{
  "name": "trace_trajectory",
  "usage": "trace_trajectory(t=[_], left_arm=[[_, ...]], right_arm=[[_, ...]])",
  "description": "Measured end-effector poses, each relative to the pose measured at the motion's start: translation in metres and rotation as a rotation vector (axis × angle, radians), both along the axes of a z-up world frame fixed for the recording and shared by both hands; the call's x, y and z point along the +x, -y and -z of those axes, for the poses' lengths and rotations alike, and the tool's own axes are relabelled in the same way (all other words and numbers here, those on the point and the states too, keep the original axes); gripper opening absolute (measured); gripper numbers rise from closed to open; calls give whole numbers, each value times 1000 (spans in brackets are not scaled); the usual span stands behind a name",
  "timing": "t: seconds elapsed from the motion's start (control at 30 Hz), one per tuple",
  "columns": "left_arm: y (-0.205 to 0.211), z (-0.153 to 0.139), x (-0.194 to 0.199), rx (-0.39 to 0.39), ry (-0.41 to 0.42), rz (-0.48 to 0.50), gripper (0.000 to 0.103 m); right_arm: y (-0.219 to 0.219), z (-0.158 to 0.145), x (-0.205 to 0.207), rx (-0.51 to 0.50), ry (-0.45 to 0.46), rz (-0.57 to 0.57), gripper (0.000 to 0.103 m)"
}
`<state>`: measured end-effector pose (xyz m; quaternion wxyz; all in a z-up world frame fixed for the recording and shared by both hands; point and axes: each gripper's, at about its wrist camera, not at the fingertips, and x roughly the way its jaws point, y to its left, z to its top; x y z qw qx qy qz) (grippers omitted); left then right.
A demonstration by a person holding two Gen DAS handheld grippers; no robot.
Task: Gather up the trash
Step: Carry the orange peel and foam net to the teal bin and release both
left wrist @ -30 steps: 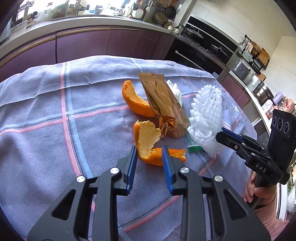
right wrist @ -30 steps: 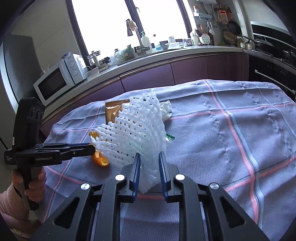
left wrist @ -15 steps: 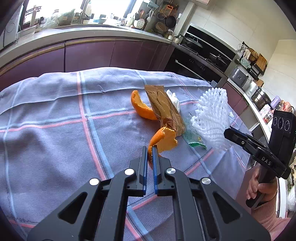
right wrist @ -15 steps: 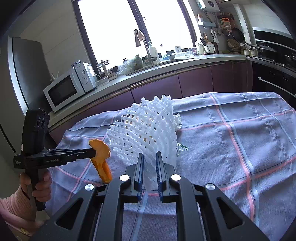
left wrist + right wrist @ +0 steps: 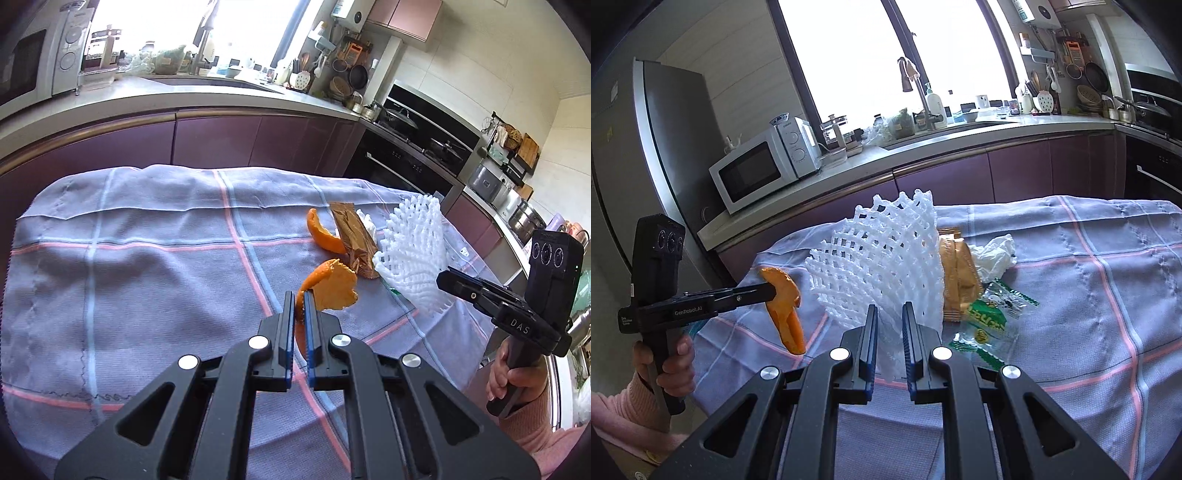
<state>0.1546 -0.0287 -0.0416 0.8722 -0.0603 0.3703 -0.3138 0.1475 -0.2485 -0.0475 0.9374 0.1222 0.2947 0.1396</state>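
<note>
Purple kitchen cabinets curve behind the surface, which is draped in a lilac-grey cloth (image 5: 147, 258) with pink and blue check lines. My left jaws (image 5: 301, 295) are clenched on a curled piece of orange peel (image 5: 328, 284) held clear above the cloth, and my right jaws (image 5: 889, 314) grip the lower edge of a white foam fruit net (image 5: 882, 258), lifted so it fans upward. On the cloth lie a second curved orange peel (image 5: 321, 232), a crumpled brown foil wrapper (image 5: 351, 232), a crumpled white tissue (image 5: 993, 254) and a clear green-printed plastic wrapper (image 5: 990, 321) — all clustered just beside the net.
</note>
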Motion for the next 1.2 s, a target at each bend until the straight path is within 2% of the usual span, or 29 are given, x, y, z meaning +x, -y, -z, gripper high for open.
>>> trace_trajectory(t=[0.23,0.43,0.83,1.0,1.2], left_arm=[[-60,-18,-14,-30,25,-108,5],[-118,-33,-30,-16,56,-214,5],[-250,-56,-59,11,107,-487,5],[-301,-53,-67,24,101,-592,5],[-346,-32,-65,48,51,-689,5]], right_arm=[[-43,-5,13,13,3,-96,12],[-88,-10,30,16,1,-208,12],[-207,-25,69,-15,1,-479,12],[-255,-25,85,-27,-15,-568,12],[-309,-22,100,-55,-42,-652,12]])
